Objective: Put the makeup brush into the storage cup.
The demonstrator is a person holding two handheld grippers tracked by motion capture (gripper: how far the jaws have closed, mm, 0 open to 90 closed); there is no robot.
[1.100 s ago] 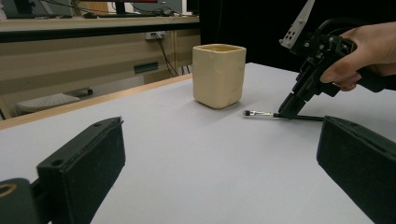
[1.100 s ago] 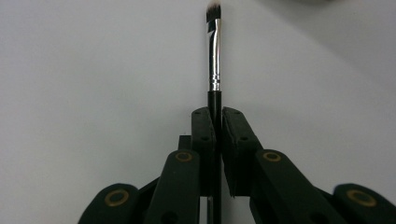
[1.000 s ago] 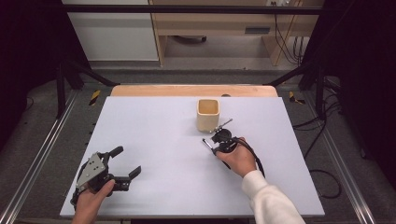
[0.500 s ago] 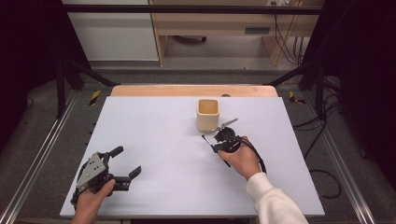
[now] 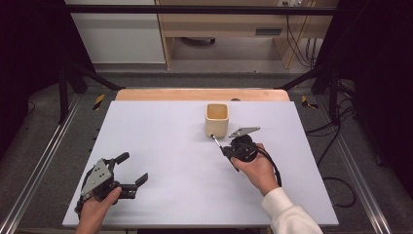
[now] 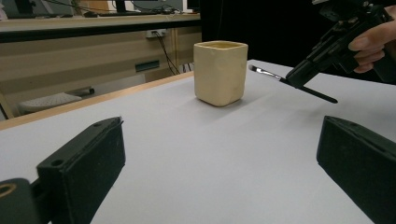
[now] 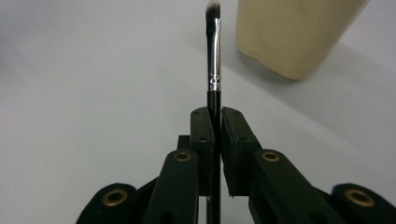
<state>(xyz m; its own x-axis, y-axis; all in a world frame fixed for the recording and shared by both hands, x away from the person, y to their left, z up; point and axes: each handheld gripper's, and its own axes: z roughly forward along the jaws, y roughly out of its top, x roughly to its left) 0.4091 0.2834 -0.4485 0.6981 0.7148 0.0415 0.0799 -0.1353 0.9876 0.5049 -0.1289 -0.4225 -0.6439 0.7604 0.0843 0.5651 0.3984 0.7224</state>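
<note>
1. The right tool pinches a thin black brush between its jaws, bristles toward the cream cup.
2. The cup stands on the white tabletop, at 11 o'clock of the right tool.
3. The left tool rests at 7 o'clock on the tabletop, jaws spread.

Matt cream cup; glossy metal-ferruled brush; matt table.

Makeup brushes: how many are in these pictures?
1. The makeup brush is clamped in the right gripper, bristles beside the cream cup; others could hide inside it.
</note>
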